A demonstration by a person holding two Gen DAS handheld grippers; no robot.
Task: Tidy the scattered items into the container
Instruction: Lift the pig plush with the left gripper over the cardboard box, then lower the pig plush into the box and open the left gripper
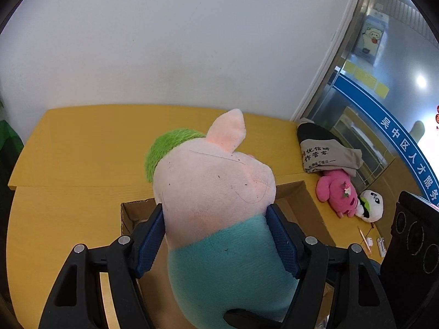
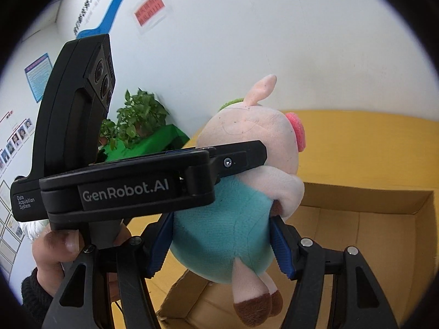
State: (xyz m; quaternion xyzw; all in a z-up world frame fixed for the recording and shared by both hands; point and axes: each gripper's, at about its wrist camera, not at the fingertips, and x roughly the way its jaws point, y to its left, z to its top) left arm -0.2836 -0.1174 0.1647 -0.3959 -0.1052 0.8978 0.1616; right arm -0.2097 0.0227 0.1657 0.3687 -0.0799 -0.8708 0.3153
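Left gripper [image 1: 215, 235]: its blue pads are pressing on both sides of the pig toy [image 1: 216, 192], jaws clamped around the neck where pink meets teal.
Right gripper [image 2: 223, 244]: its jaws are squeezing the same pig toy's teal belly from either side.
Pig toy: it is hanging in the air above the box [image 2: 384, 208], brown feet dangling over the box's near edge in the right wrist view.
Writing: the left gripper's black side [image 2: 126, 192] is showing "GenRobot.AI" and "Data Acquisition System".
Box: open cardboard, sitting on the yellow table [image 1: 82, 164] directly under the pig toy.
Other toys: a pink plush [image 1: 336, 192] and a small panda [image 1: 370, 205] are lying touching each other on the table, to the right of the box.
Cloth: a grey printed piece [image 1: 323, 153] is lying beyond the pink plush; its characters are too small to read.
Room: a white wall is standing behind the table, with a potted plant [image 2: 140, 118] to the left of the pig toy.
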